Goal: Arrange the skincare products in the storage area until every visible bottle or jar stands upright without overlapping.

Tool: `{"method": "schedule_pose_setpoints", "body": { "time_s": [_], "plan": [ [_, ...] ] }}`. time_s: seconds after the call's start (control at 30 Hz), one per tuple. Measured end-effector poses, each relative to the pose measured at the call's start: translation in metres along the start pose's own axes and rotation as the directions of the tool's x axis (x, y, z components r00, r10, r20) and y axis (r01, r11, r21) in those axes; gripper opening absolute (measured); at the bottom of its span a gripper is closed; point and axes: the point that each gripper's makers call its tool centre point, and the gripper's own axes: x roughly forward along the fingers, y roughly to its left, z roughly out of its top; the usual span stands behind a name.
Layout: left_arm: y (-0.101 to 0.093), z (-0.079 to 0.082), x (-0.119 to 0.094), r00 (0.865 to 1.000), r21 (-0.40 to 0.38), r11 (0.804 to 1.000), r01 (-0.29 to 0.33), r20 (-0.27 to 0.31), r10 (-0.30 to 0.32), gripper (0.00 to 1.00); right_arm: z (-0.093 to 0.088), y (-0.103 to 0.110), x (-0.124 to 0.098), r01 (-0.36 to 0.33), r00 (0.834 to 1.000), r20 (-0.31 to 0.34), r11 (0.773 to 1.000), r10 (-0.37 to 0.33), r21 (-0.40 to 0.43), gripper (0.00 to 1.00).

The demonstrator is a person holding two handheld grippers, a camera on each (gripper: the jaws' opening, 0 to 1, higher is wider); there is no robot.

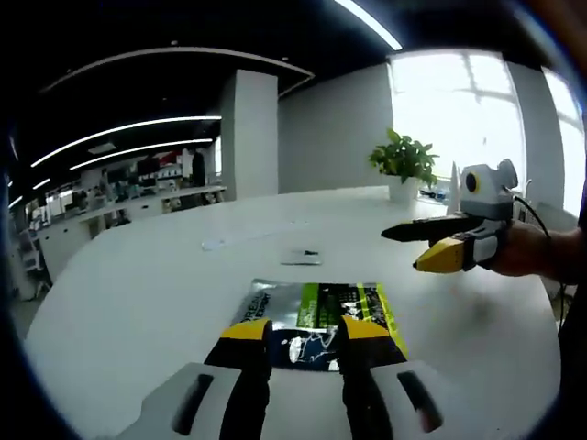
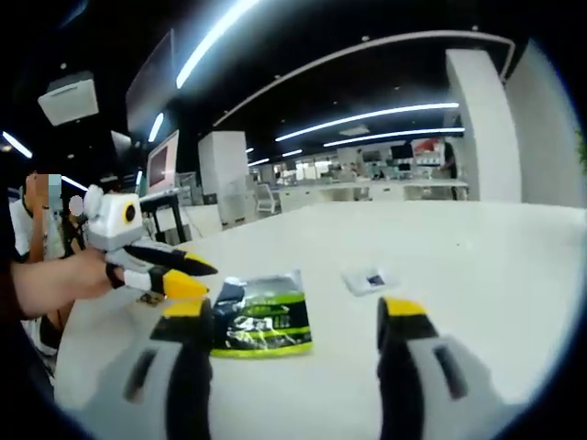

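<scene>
In the left gripper view the left gripper (image 1: 303, 332) hovers low over the white table (image 1: 138, 284), jaws narrowly apart and empty, their tips covering the near edge of a flat silver, green and black pouch (image 1: 316, 312) that lies toward the table's near edge; its print is too blurred to read. Beyond it lies a small flat sachet (image 1: 302, 257), label illegible. The right gripper (image 2: 298, 316) stands wide open, holding nothing. A potted plant (image 1: 404, 165) sits at the far edge.

Left gripper (image 1: 305, 332) low, jaws slightly apart. Right gripper (image 2: 292, 316) jaws spread wide (seen from the left, it's hand-held (image 1: 525, 249), tips nearly together).
</scene>
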Motion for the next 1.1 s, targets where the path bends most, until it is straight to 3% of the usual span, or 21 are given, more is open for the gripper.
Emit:
{"method": "schedule_pose_setpoints", "body": {
  "time_s": [0.1, 0.43, 0.8, 1.0, 1.1],
  "plan": [
    [0.006, -0.001, 0.001, 1.000, 0.003, 1.000, 0.017, -0.019, -0.017, 0.19, -0.001, -0.002, 0.004, -0.008, 1.000, -0.002, 1.000, 0.008, 0.009, 0.73],
    [0.018, -0.006, 0.012, 0.996, 0.017, 0.999, 0.038, -0.079, -0.037, 0.05, -0.007, -0.014, 0.011, -0.018, 1.000, -0.010, 0.999, 0.018, 0.028, 0.72],
    [0.010, -0.017, 0.021, 0.991, 0.030, 0.998, 0.056, -0.126, -0.052, 0.00, -0.007, -0.015, 0.014, -0.026, 0.999, -0.021, 0.999, 0.027, 0.027, 0.72],
    [0.008, -0.032, 0.024, 0.980, 0.061, 0.996, 0.064, -0.194, -0.051, 0.00, -0.010, -0.015, 0.018, -0.045, 0.998, -0.049, 0.999, 0.046, 0.025, 0.72],
    [0.008, -0.031, 0.023, 0.981, 0.048, 0.996, 0.069, -0.183, -0.059, 0.00, -0.008, -0.014, 0.020, -0.072, 0.996, -0.048, 0.996, 0.074, 0.050, 0.72]
  ]
}}
